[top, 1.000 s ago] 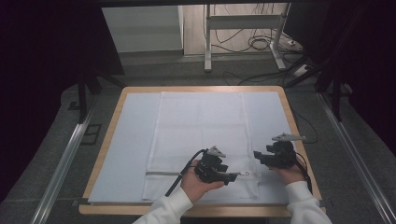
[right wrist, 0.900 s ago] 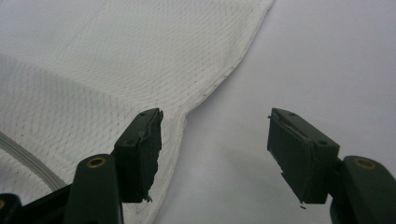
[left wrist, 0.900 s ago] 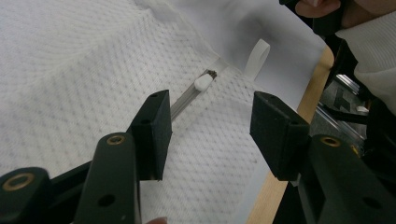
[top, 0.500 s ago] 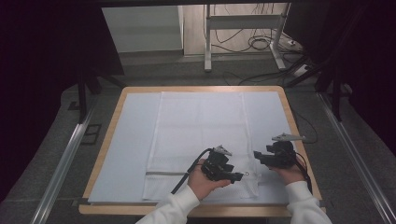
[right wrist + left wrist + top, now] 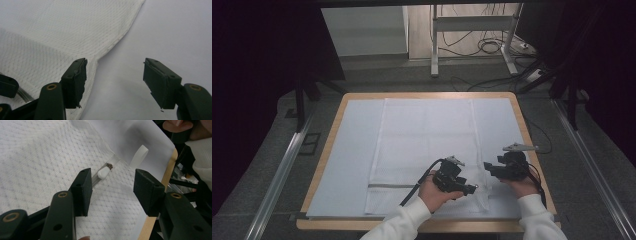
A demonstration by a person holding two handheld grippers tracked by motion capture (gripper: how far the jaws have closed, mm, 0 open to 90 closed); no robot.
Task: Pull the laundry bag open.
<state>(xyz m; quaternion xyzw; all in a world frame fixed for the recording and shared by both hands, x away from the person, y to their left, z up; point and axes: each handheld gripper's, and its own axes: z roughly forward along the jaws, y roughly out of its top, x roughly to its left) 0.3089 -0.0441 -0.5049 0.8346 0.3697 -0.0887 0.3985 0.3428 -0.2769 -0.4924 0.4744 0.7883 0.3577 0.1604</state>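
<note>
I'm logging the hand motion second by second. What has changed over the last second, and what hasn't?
The left gripper has slid to the right along the near part of the mesh bag, closing toward the right gripper; its open jaws now frame the white zipper pull. Nothing was gripped or let go. The right gripper, open at the bag's right edge, and the bag stayed put.

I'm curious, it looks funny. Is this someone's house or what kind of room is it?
Probably a lab or recording studio, not a house. A wooden table stands between dark curtains, cables lie on the floor behind, and a person holds two grippers over a white mesh bag.
</note>
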